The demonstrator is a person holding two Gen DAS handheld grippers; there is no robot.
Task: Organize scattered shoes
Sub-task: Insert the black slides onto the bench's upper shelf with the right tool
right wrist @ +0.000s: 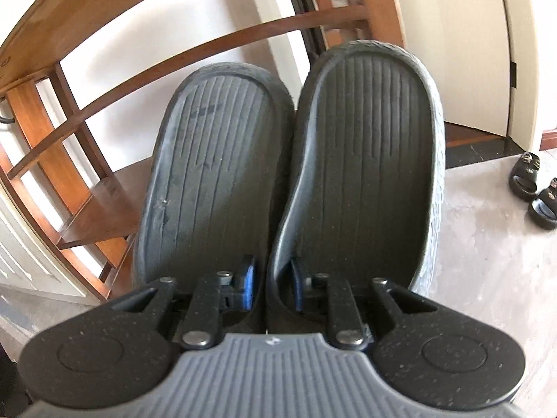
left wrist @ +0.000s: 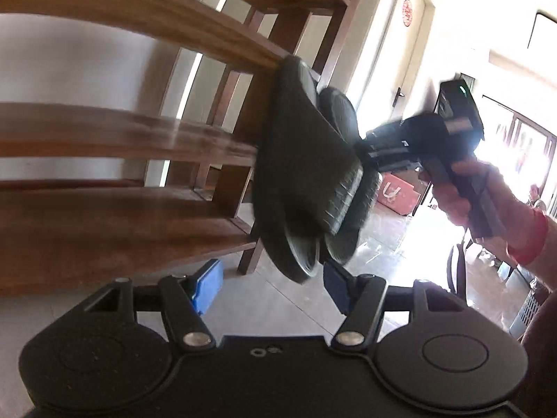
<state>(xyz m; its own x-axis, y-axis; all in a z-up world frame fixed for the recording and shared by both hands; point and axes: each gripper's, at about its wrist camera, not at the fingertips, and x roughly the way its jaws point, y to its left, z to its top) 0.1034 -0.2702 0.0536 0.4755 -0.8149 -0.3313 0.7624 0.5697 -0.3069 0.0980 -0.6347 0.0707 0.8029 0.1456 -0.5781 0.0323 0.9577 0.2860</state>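
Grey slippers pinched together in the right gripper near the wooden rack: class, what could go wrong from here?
1. The right gripper pinches only the inner edges of the grey slippers; one could slip out.
2. The slippers hang close to the wooden rack and might bump a shelf edge.
3. The left gripper, open and empty below, could get in the way.

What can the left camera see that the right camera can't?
Only the left camera shows the right hand gripping its tool, and the left gripper with jaws open and empty. Only the right camera shows the ribbed insoles and two black sandals on the floor. Both show the grey slippers pinched by the right gripper, and the wooden rack.
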